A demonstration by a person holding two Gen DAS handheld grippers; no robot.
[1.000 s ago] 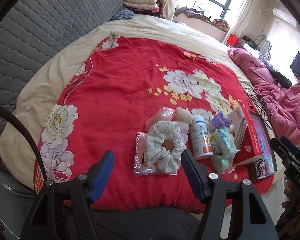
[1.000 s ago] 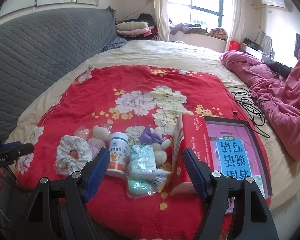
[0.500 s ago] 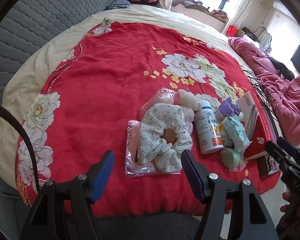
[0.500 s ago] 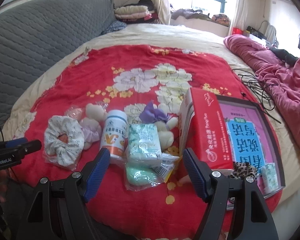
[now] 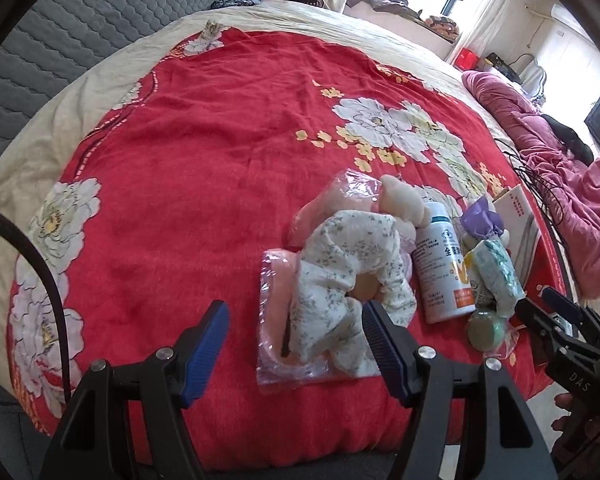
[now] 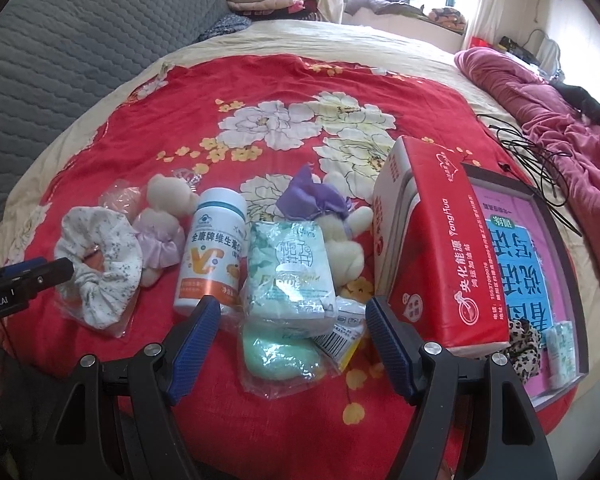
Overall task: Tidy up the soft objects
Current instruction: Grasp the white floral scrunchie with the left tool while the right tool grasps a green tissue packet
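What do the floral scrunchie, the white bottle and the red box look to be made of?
Scrunchie: soft woven cloth, matte, gathered into ruffles; it lies on a glossy clear plastic bag.
Bottle: probably hard plastic, smooth with a slight sheen, printed label around it.
Red box: looks like printed cardboard, with flat faces, crisp edges and a light gloss.

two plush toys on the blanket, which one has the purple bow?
The plush toy beside the red box, behind the tissue pack. The other plush, by the floral scrunchie, wears a pale lilac frill.

Floral scrunchie flat atop clear bag, on red blanket
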